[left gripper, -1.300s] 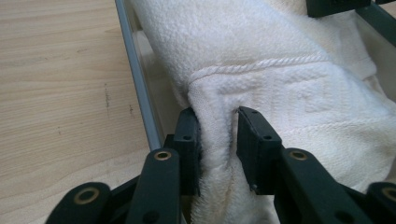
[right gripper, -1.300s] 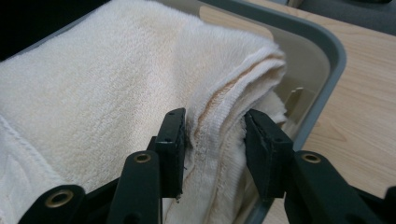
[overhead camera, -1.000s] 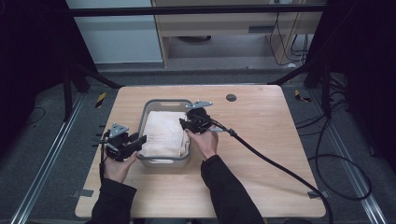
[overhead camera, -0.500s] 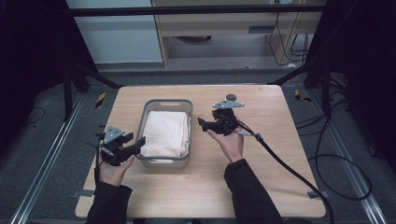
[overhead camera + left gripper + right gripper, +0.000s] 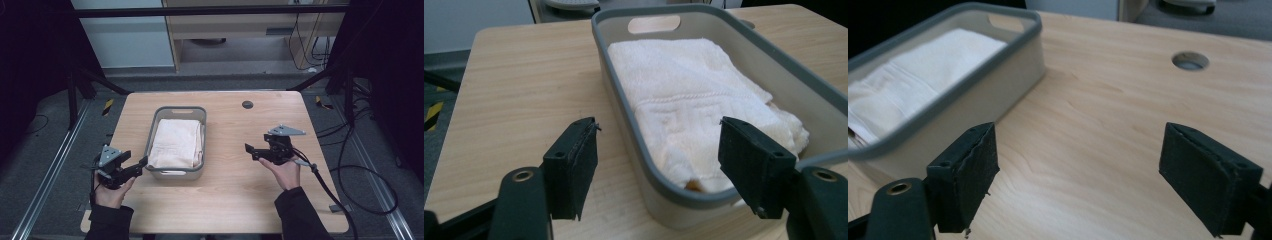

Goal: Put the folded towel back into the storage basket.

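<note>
On the wooden table (image 5: pixel 225 200), both grippers, left (image 5: pixel 141 164) and right (image 5: pixel 250 150), gape empty beside the towel-filled bin (image 5: pixel 200 112).

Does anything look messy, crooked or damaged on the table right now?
Nothing stands out. The folded towel lies inside the grey bin, which sits square on the table. The left gripper and right gripper are open and hold nothing, one on each side of the bin.

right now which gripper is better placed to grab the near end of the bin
Left. The left gripper sits open by the bin's near corner, its rim between the jaws. The right gripper is open too, but off over bare table.
</note>
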The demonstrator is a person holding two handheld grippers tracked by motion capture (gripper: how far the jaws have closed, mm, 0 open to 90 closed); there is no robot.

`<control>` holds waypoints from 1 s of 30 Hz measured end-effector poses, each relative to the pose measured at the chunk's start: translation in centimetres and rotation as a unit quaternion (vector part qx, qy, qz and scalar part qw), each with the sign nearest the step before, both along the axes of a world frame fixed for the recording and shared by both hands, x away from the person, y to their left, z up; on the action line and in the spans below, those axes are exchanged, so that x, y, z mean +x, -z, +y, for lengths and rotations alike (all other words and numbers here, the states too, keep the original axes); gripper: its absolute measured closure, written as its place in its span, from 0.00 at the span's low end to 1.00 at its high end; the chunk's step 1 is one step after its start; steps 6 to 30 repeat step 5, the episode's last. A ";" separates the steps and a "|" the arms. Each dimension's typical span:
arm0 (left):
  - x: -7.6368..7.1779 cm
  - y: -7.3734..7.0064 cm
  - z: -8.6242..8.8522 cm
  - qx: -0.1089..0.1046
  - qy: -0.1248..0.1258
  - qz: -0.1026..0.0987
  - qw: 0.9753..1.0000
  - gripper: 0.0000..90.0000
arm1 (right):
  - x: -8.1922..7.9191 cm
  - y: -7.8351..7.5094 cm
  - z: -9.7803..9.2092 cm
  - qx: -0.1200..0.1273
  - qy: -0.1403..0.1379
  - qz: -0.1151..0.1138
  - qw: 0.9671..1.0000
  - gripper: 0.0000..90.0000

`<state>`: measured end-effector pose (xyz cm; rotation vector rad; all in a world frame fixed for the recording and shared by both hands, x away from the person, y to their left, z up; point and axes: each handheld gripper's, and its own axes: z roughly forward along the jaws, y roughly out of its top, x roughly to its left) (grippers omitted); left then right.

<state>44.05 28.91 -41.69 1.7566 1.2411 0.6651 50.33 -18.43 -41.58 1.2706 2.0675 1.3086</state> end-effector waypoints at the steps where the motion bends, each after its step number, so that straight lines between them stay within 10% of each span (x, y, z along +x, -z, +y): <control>1: -0.2 0.3 0.2 -0.001 0.001 0.005 1.000 0.33 | -0.3 0.4 -0.5 -0.003 0.002 0.003 1.000 0.17; 30: -0.8 1.5 1.2 0.015 0.004 0.008 1.000 0.30 | -1.7 1.9 -2.5 -0.018 0.011 0.009 1.000 0.16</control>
